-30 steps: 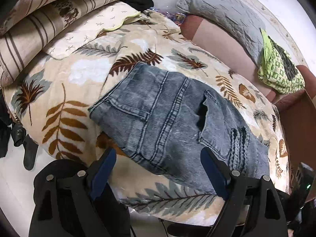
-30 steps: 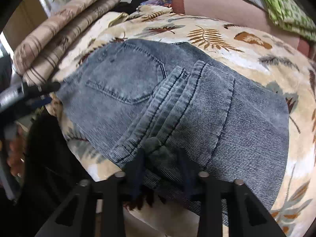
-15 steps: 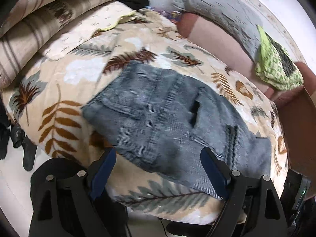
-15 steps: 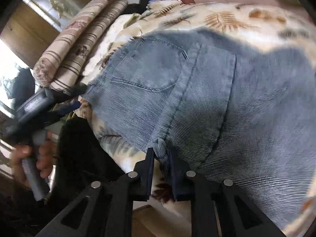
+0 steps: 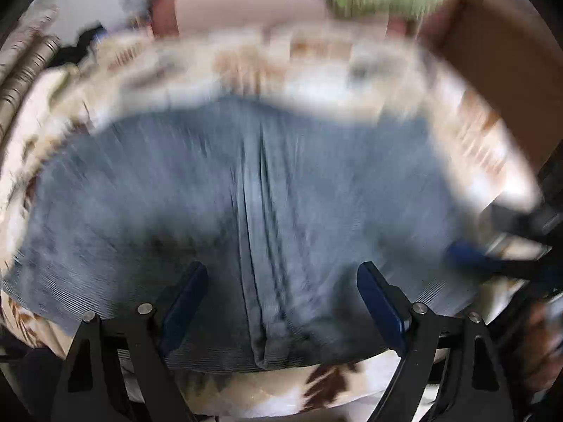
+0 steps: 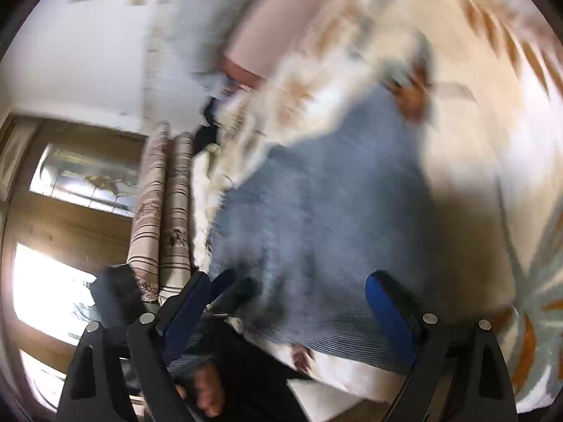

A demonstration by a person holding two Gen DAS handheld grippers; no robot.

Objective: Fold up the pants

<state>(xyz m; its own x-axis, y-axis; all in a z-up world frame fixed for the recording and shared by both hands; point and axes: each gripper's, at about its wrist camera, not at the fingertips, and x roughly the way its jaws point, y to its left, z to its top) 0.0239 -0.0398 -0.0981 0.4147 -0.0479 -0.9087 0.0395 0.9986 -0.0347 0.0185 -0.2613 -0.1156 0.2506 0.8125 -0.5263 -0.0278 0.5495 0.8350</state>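
Holding both grippers wide above the folded pants (image 5: 281,193) on the leaf-print blanket (image 5: 316,81).

In our left wrist view the left gripper (image 5: 281,302) hangs over the near edge of the grey-blue denim, its blue pads far apart and nothing pinched between them; the fabric lies flat under them with a seam running up the middle. The right gripper (image 6: 285,309) has its jaws opening, pads spread with the pants (image 6: 316,211) lying free below them, not gripped. In the left view we see the other gripper's blue tip at the right edge. The pants sit near the front edge of the bed, striped pillows (image 6: 165,211) beside them. Both views are badly blurred, so finer detail escapes us.
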